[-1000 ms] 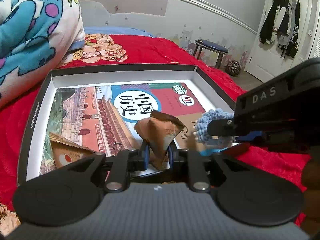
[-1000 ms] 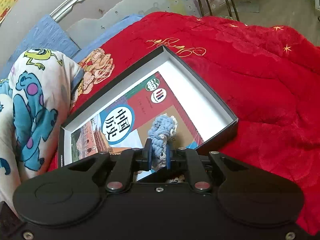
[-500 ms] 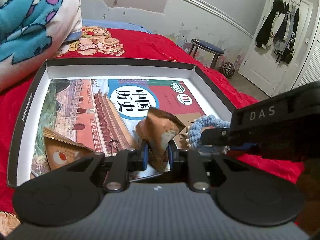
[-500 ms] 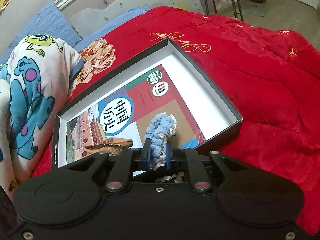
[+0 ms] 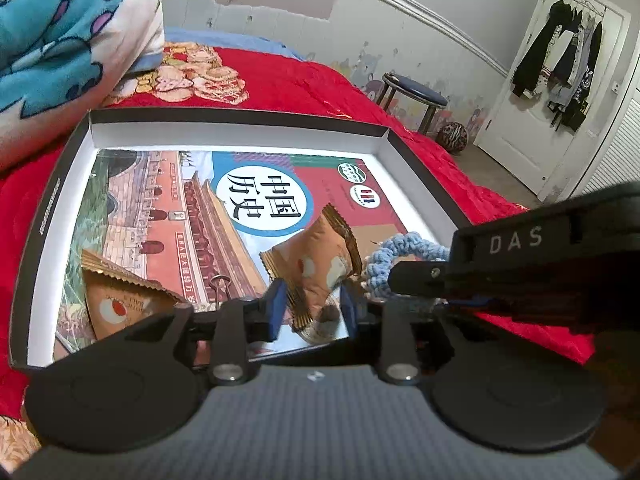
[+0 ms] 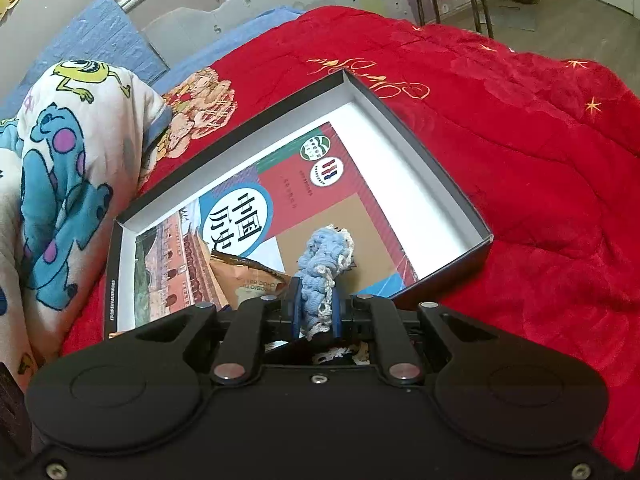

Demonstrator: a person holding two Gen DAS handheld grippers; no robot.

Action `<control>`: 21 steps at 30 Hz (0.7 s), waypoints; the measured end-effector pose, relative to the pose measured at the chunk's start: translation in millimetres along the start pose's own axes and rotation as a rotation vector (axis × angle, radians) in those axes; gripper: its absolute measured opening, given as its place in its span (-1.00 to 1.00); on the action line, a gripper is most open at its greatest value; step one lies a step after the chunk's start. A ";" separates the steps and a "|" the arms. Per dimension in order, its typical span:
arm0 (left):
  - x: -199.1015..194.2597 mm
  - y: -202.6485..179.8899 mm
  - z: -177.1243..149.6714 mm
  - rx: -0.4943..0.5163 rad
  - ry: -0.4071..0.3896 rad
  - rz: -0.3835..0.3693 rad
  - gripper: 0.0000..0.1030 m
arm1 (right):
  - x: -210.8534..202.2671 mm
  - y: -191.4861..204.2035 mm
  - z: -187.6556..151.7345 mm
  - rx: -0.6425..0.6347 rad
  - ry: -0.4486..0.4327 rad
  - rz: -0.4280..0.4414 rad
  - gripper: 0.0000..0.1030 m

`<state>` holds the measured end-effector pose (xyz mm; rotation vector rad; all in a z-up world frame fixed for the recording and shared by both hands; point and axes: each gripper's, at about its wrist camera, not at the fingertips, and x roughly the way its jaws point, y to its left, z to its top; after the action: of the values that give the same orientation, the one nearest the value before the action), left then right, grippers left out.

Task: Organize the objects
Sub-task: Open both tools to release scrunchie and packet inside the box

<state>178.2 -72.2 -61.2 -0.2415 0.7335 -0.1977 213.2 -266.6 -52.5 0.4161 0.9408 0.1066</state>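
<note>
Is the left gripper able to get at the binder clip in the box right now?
Probably not yet: the left gripper is open, but a snack packet sits between its fingers; the binder clip lies uncovered just left.

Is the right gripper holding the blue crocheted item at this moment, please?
Yes, the right gripper has its blue pads pressed against the blue crocheted item above the box.
</note>
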 end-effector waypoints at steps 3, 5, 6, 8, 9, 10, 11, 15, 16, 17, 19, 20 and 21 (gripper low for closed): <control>-6.1 -0.5 3.8 -0.008 0.018 -0.005 0.14 | -4.4 -3.1 1.1 0.015 0.002 0.027 -0.66; -13.8 -3.2 6.8 0.005 0.020 -0.004 0.25 | -11.2 -4.7 3.1 0.027 0.003 0.051 -0.51; -18.9 -5.4 9.0 0.022 0.022 0.000 0.33 | -16.2 -4.7 4.2 0.027 -0.003 0.061 -0.31; -30.8 -9.6 14.6 0.051 0.018 0.009 0.34 | -28.6 -6.1 6.6 0.030 -0.005 0.102 -0.04; -39.0 -11.1 17.8 0.057 0.005 0.011 0.34 | -35.6 -7.5 8.1 0.039 -0.009 0.131 -0.03; -47.4 -12.2 21.3 0.058 -0.007 0.010 0.35 | -44.5 -10.2 9.6 0.053 -0.024 0.161 -0.03; -57.2 -13.2 26.0 0.058 -0.020 0.006 0.36 | -52.5 -12.2 11.3 0.062 -0.038 0.180 -0.02; -95.2 -20.0 44.6 0.074 -0.079 0.012 0.43 | -87.0 -17.4 13.9 0.054 -0.088 0.226 0.00; -105.3 -22.6 48.6 0.087 -0.094 0.021 0.43 | -94.6 -18.2 13.7 0.050 -0.095 0.239 0.01; -115.7 -24.1 52.7 0.101 -0.109 0.030 0.45 | -102.6 -18.5 12.0 0.047 -0.103 0.253 0.01; -138.5 -27.2 60.3 0.136 -0.142 0.050 0.49 | -117.2 -17.3 6.6 0.035 -0.113 0.273 0.04; -150.5 -28.5 62.3 0.155 -0.161 0.062 0.52 | -124.3 -15.2 3.1 0.021 -0.119 0.274 0.04; -161.1 -29.2 63.1 0.176 -0.179 0.074 0.54 | -131.2 -12.1 -0.7 0.008 -0.128 0.270 0.05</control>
<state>101.4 -48.6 94.8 -0.0629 0.5423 -0.1668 134.0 -312.6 42.3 0.5500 0.7556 0.3179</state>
